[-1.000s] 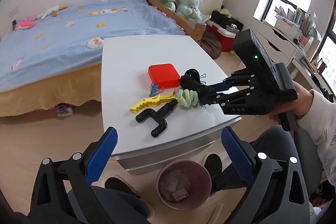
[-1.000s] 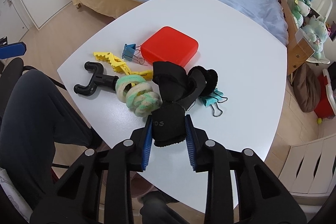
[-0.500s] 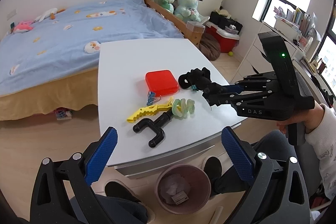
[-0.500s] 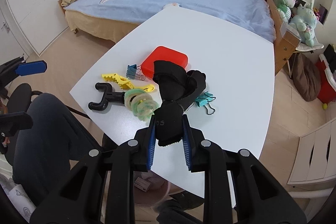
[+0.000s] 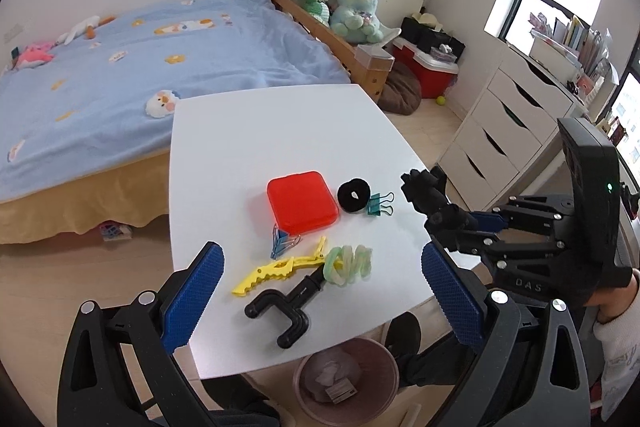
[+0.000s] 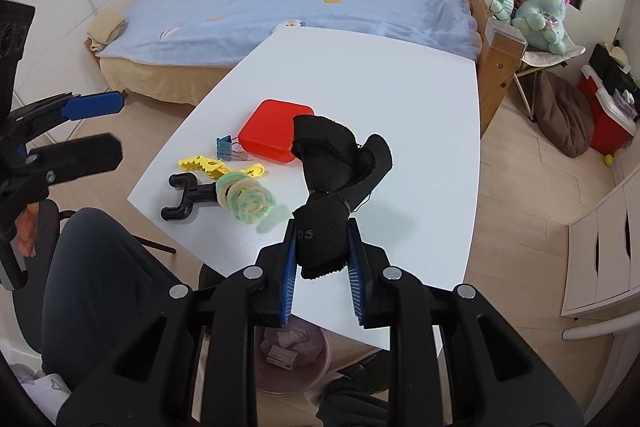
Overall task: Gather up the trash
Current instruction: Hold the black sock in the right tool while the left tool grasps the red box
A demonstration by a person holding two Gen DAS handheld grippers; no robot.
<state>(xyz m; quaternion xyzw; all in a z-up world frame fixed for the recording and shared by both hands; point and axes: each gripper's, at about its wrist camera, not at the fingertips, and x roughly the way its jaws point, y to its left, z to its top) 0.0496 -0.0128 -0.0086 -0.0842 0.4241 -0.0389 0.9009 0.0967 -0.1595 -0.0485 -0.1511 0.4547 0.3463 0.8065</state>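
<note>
Blue bed (image 5: pixel 160 67) far beyond fingers, plush toys (image 5: pixel 352 15) at its right end. White drawers (image 5: pixel 504 131) right of fingers. Red cooler (image 5: pixel 428 71) and brown cushion (image 5: pixel 400 93) on floor between bed end and drawers.

bin (image 5: pixel 346 381) on floor below table (image 5: pixel 260 131) edge; box (image 5: pixel 302 201) probably mid-table.

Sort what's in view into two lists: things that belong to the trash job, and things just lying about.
Job:
black cloth strip, pinched in the right gripper
pink bin under the table edge
left gripper, open, holding nothing

Lying about:
red box
black hair tie
teal clip
yellow clip
black hook
</note>
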